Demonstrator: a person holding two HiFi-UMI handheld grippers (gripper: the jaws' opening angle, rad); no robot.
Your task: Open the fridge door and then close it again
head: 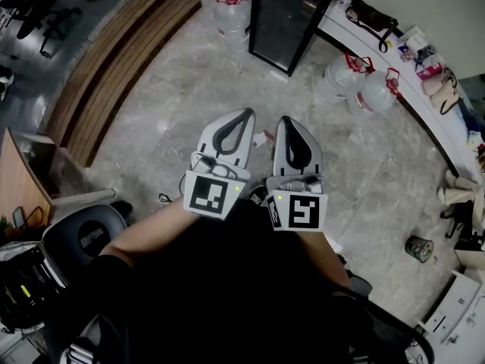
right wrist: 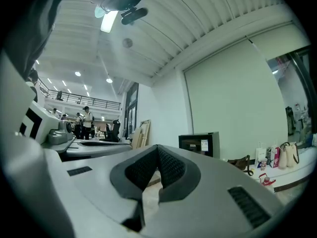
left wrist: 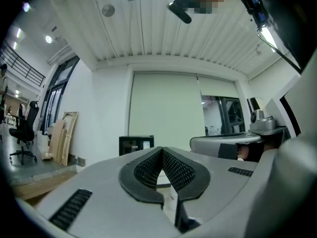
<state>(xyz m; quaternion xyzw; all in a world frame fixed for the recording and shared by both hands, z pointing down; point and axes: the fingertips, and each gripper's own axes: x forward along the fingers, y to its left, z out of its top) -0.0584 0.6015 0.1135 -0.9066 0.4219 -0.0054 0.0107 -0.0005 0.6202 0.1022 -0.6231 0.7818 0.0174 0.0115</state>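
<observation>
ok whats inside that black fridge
The fridge looks closed, and nothing shows through its dark glass in any view. Whatever it holds is hidden.

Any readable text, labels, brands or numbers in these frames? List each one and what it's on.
No text reads clearly in any view.
White sticker on the fridge door: too small to read.
Logo on the black chair: blurred, unreadable.
Red labels on the water jugs: too small to read.
Marker cubes: black-and-white patterns only, no letters.
</observation>
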